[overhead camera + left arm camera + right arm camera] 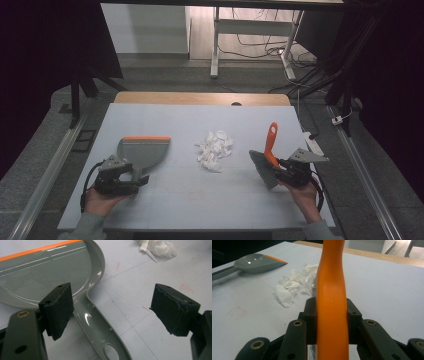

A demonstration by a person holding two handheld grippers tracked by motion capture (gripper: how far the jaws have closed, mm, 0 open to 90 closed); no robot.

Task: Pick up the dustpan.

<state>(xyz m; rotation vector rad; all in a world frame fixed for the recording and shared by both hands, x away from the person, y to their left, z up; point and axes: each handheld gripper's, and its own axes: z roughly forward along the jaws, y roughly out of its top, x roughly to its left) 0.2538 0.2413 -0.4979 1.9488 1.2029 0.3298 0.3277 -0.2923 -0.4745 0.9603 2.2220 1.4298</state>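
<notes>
Brush [267, 159] sits pinched in my right gripper [283, 172] beside the paper scraps [215, 149]; my left gripper [136, 181] gapes over the dustpan [142, 150] handle, sweeping unstarted.

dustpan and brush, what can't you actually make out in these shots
- Brush bristles: right gripper view, cut off by the bottom edge behind the jaws.
- Dustpan handle end: left gripper view, cut off by the bottom edge.
- Paper scraps: high view, too small to count.
</notes>
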